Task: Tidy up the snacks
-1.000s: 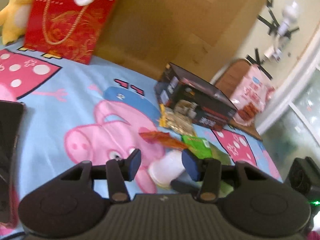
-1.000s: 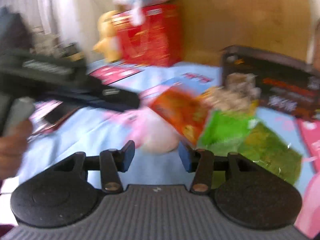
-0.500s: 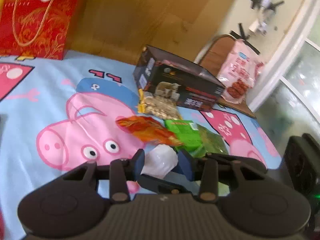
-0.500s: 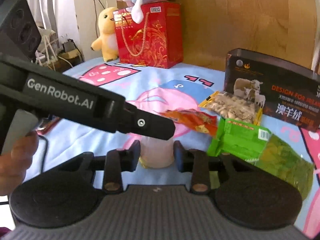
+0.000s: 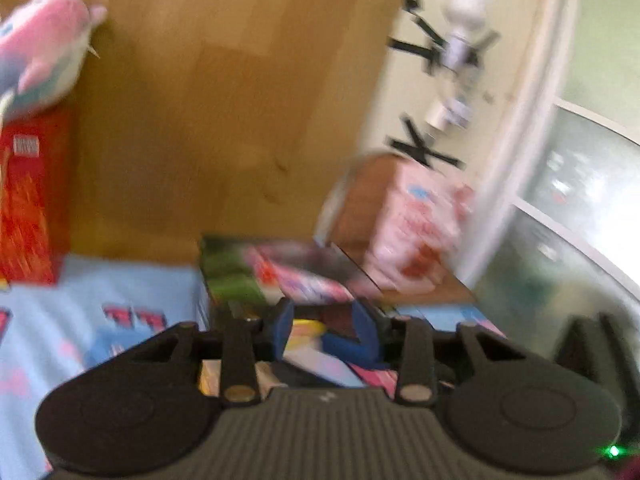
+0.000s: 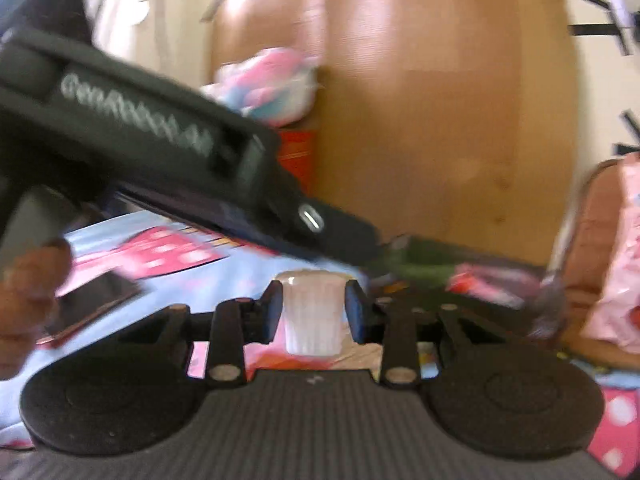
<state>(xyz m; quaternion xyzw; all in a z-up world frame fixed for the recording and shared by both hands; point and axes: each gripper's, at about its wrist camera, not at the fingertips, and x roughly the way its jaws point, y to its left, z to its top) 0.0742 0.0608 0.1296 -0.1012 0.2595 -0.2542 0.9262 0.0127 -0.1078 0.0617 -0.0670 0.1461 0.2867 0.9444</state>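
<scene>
Jaws of the right gripper (image 6: 312, 312) have just been closing and now pinch a ribbed white cup (image 6: 312, 312) upright, above the blue cartoon sheet (image 6: 224, 276). Those of the left gripper (image 5: 324, 330) have drawn nearly together; blur hides whether they nip anything. Its body crosses just above the cup, so a clash could tip it. Far right, the dark box (image 5: 296, 276) sits hard against the wooden board (image 5: 240, 100); open room lies left.

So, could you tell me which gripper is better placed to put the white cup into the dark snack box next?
Right, most likely. The right gripper already clamps the white cup between its pads, with the dark snack box just ahead. The left gripper is shut, with nothing clearly between its pads.
</scene>
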